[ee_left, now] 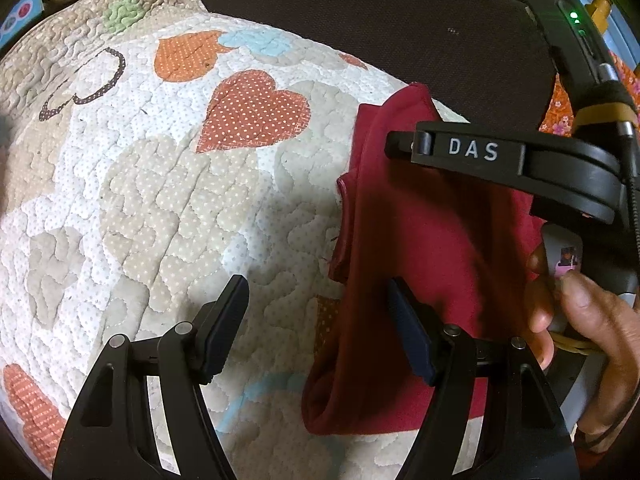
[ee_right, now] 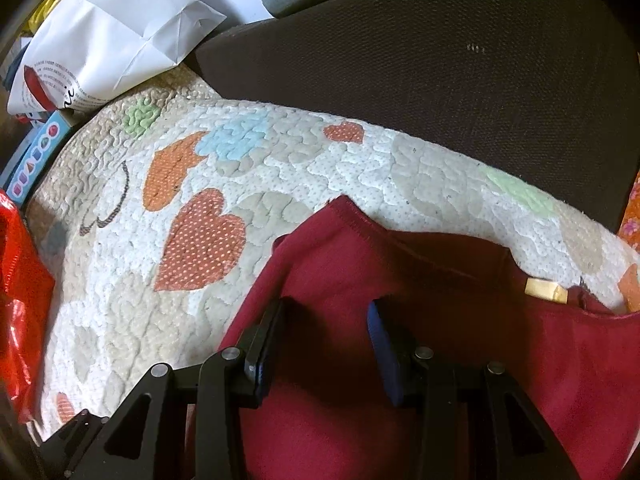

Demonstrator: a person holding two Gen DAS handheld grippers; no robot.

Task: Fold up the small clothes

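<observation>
Garment, dark red knit, lies partly folded on quilt; judged light, limp, non-slippery, best pinched at hemmed corner; left gripper and right gripper fingers both open, empty.

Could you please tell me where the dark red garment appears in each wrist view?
Left wrist: dark red garment at right of centre, under the right gripper.
Right wrist: dark red garment fills lower right, beneath the fingers.
Shared landmark: dotted red heart on the quilt.
</observation>
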